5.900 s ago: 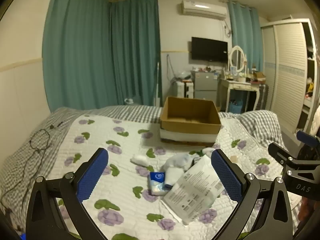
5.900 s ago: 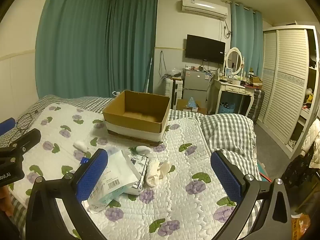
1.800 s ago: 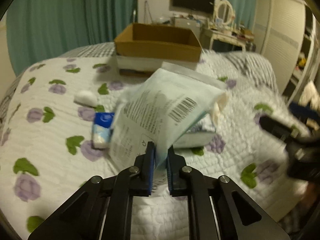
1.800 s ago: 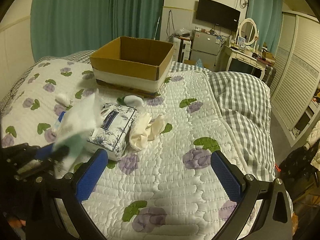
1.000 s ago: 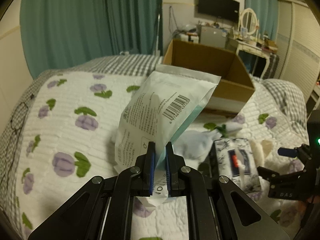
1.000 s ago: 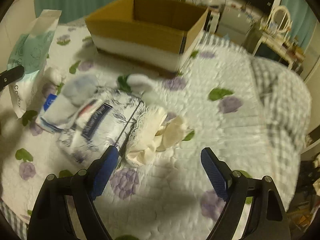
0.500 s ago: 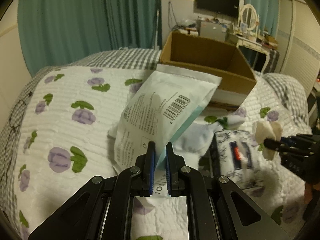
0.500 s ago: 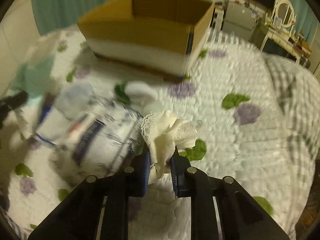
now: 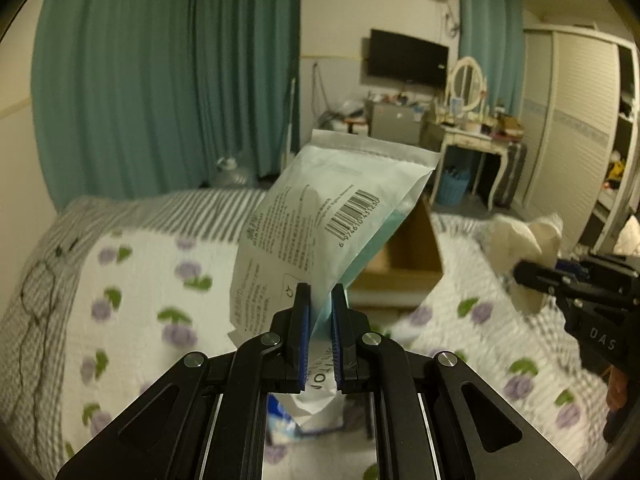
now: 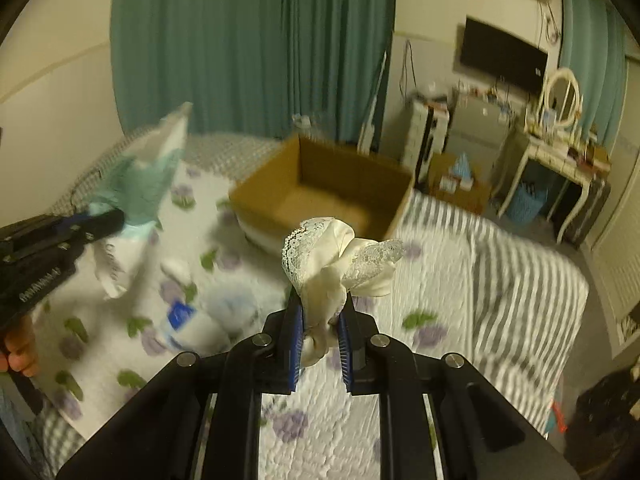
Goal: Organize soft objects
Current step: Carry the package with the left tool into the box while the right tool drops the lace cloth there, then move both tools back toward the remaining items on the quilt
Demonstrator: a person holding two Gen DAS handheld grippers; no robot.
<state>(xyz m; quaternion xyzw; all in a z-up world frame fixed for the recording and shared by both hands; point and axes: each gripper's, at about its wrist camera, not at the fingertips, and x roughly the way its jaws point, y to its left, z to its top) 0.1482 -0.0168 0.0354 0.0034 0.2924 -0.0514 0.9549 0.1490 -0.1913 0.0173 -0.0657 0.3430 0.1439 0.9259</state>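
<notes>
Left wrist view showed the left gripper [image 9: 320, 304] at the lower centre of the frame, its fingers [image 9: 301, 332] clenched on the lower end of a white and teal plastic pack [image 9: 320, 216] that stood up tilted toward the upper right, barcode side facing the camera. Behind the pack, right of centre, the open cardboard box [image 9: 404, 264] rested on the quilted bed [image 9: 132, 280] with its purple flower print. At the right edge the right gripper [image 9: 524, 272] held a cream lace cloth [image 9: 524, 240] clear of the bed. A small blue and white packet [image 9: 280, 420] showed low in the frame between the gripper's arms.

Right wrist view showed the right gripper's fingers [image 10: 294, 332] at the lower centre, which had just been closing, now clamped on the bunched cream cloth [image 10: 332, 268], its lace trim fanned out above the tips. The box [image 10: 320, 188] lay just above the cloth in the frame, its interior visible and bare at the part in view. At the left edge the left gripper [image 10: 108, 216] carried the teal pack [image 10: 148, 180], blurred, with part of a hand [image 10: 20, 352] below it. Left of the fingers, several pale soft items [image 10: 200, 320] lay on the bed, too blurred to tell apart.
</notes>
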